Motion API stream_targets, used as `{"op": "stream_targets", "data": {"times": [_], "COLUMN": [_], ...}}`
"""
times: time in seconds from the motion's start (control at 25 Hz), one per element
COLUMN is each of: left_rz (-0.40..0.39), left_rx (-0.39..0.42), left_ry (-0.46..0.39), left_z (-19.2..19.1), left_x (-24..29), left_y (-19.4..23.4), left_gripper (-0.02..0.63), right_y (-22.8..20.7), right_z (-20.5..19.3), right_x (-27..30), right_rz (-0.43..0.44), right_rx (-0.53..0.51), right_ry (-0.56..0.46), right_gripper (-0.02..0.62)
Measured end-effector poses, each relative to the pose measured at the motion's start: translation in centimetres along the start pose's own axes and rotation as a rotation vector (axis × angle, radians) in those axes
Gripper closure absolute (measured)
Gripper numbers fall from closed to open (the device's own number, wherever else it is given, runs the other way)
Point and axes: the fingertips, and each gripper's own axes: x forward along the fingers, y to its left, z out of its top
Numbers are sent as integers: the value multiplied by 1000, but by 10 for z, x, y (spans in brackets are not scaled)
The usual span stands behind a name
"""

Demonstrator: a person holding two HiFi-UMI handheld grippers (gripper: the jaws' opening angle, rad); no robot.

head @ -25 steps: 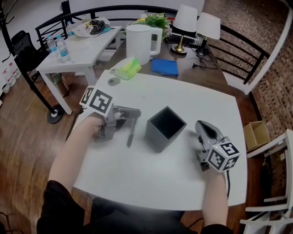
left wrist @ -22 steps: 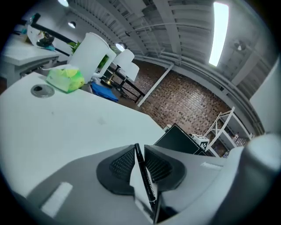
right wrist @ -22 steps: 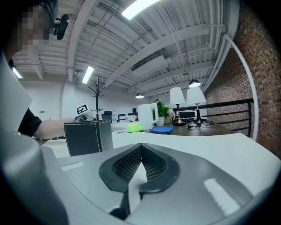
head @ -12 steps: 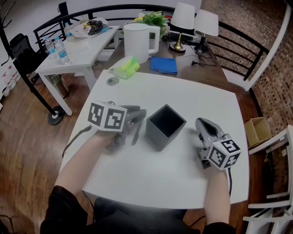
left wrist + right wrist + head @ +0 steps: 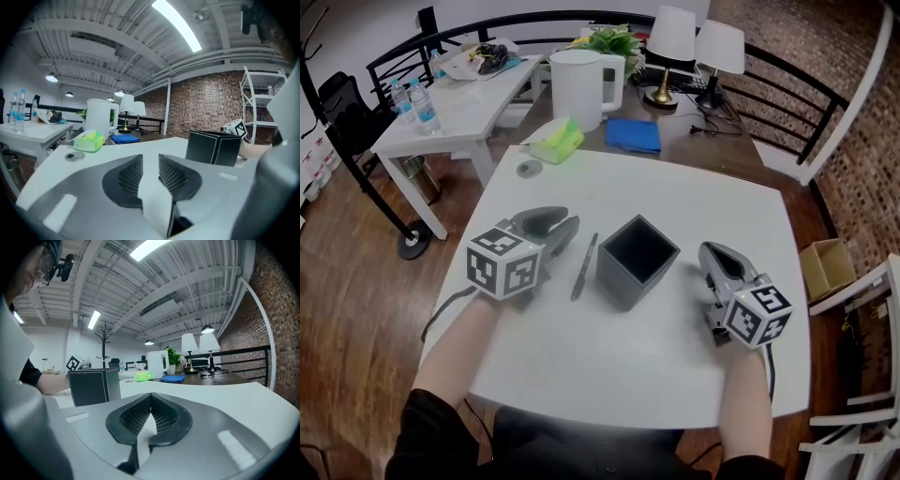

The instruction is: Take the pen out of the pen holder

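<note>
The black square pen holder [image 5: 637, 262] stands empty in the middle of the white table [image 5: 694, 202]. A dark pen [image 5: 584, 267] lies flat on the table just left of it. My left gripper [image 5: 565, 228] hovers left of the pen, apart from it; its jaws stand wide, are closing slightly, and have nothing between them. In the left gripper view the gripper [image 5: 150, 164] faces the holder [image 5: 213, 147], and the pen is hidden. My right gripper [image 5: 712, 255] rests right of the holder, shut and empty. From the right gripper [image 5: 150, 401] the holder [image 5: 93, 386] appears at the left.
Behind the table are a white kettle [image 5: 578, 87], a green-yellow pack [image 5: 556, 140], a blue cloth [image 5: 634, 135] and two lamps [image 5: 673, 52]. A small round disc [image 5: 528, 169] lies at the far left corner. A side table [image 5: 450, 108] with bottles stands left.
The left gripper has let go of the pen, which now lies on the table. Its jaws opened; it rolled and drew back to the left. The right gripper stayed still.
</note>
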Motion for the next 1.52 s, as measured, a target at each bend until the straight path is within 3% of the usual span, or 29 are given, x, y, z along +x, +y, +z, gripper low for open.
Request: {"op": "stream_targets", "data": {"times": [0.08, 0.24, 0.44, 0.64, 1.52], "left_rz": [-6, 5, 77, 95, 81], "left_rx": [24, -24, -46, 21, 25], "left_ry": [-38, -78, -101, -95, -95], "left_z": [5, 4, 5, 2, 3], "left_x": [-9, -21, -26, -25, -26], "left_y": [5, 18, 27, 18, 16], "left_gripper": [507, 552, 603, 604, 604], "right_y": [0, 1, 1, 0, 1], "right_z": [1, 2, 6, 4, 6], "right_x": [0, 0, -4, -5, -4], "right_rz": [0, 1, -6, -16, -14], "right_rx": [0, -3, -9, -8, -6], "right_ry": [0, -4, -28, -32, -32], "right_gripper": [581, 581, 581, 583, 583]}}
